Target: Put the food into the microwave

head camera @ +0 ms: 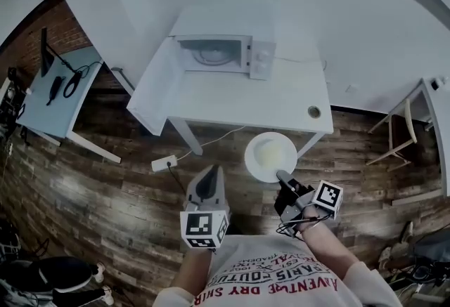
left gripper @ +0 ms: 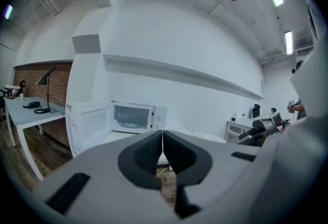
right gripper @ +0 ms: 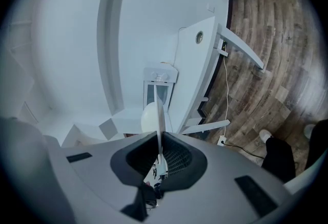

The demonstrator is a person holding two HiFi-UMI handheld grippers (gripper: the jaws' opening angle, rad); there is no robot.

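The shirt (head camera: 278, 277) has red letters, upside down and hard to read. The left gripper (head camera: 209, 173) is squeezed closed with nothing in it. The right gripper (head camera: 283, 176) pinches the rim of a white plate (head camera: 261, 165) with pale food (head camera: 270, 152) on it, well apart from the microwave (head camera: 218, 53). The microwave sits on a white table (head camera: 246, 98) with its door open.
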